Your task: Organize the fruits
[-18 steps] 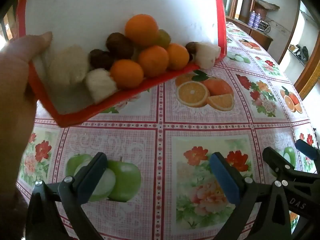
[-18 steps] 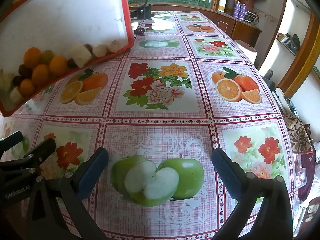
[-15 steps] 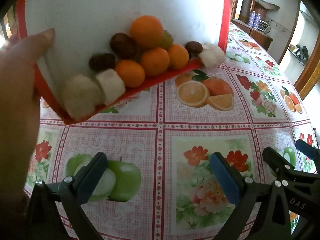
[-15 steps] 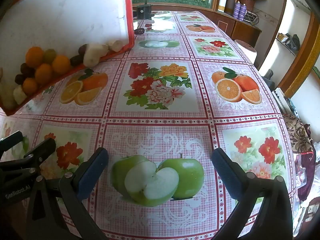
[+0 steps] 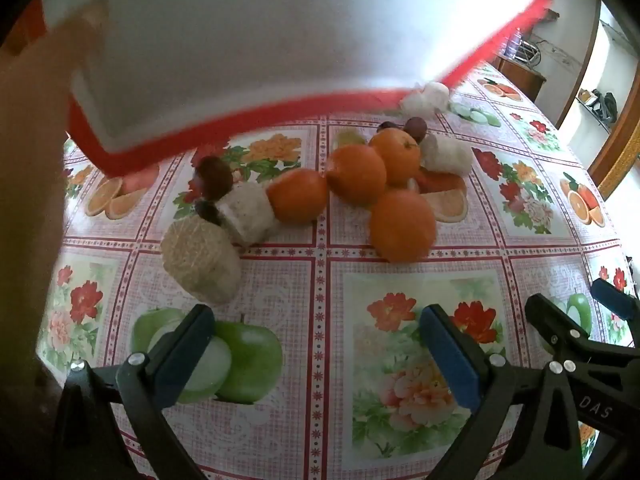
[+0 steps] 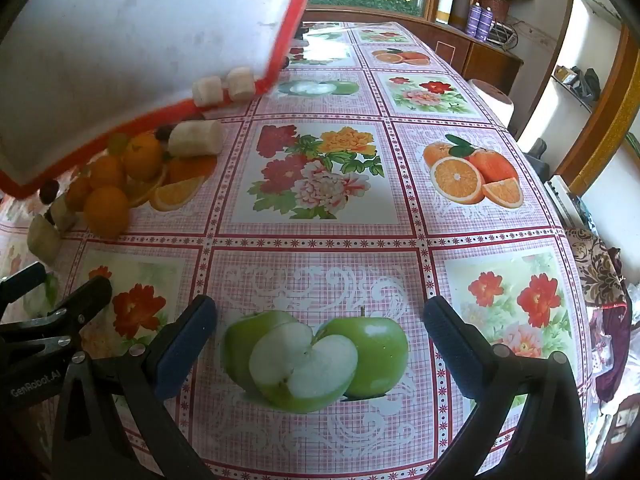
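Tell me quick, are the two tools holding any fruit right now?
Left tool: open, holding nothing.
Right tool: open, holding nothing.

Tablecloth (image 6: 320,232) glossy, looks like printed vinyl. Tray (image 5: 240,40) smooth matt white, red rim (plastic, probably). Oranges (image 5: 356,174) waxy, lightly pitted. Pale chunks (image 5: 200,266) rough, fibrous. Gripper pads (image 6: 186,344) matt blue, grainy; frames black plastic, metal screws.
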Available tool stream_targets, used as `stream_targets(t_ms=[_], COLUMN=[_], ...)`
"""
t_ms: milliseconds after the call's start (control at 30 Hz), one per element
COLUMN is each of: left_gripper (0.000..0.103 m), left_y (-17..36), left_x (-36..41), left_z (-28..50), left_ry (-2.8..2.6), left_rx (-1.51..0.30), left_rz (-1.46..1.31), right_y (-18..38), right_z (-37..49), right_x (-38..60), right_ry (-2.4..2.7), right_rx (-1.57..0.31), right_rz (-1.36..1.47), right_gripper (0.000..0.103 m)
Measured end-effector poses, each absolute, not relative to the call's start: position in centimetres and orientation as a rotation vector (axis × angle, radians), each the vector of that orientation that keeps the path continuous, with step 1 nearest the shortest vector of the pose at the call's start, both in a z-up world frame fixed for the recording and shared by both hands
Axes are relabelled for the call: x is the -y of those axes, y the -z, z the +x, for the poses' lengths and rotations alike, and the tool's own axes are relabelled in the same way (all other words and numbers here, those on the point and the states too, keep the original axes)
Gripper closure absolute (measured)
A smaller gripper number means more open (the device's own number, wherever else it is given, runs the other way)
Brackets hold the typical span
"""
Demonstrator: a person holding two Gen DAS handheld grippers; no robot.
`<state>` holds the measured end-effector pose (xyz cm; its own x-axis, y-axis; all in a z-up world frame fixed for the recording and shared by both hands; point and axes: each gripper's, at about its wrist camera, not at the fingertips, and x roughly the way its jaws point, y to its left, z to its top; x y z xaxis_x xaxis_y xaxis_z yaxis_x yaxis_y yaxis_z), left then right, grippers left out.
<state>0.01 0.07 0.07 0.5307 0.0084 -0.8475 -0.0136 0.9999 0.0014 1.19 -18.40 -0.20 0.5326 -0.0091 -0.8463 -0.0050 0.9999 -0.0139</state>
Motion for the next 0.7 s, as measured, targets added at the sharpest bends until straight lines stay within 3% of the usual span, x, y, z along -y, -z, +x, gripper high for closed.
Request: stream_targets(t_ms=[700], left_gripper=[0.0], left_y=[-0.02], left_x=[0.14], left_z=[0.05], left_ry=[-0.012], left_rx=[-1.012], left_rz=[-0.007], right_y=[0.21], right_z=[1.18], right_x=[18.23], right_ry=[0.002], right_rx=[-1.011], right_rz=[-0.016], right_gripper=[0.0])
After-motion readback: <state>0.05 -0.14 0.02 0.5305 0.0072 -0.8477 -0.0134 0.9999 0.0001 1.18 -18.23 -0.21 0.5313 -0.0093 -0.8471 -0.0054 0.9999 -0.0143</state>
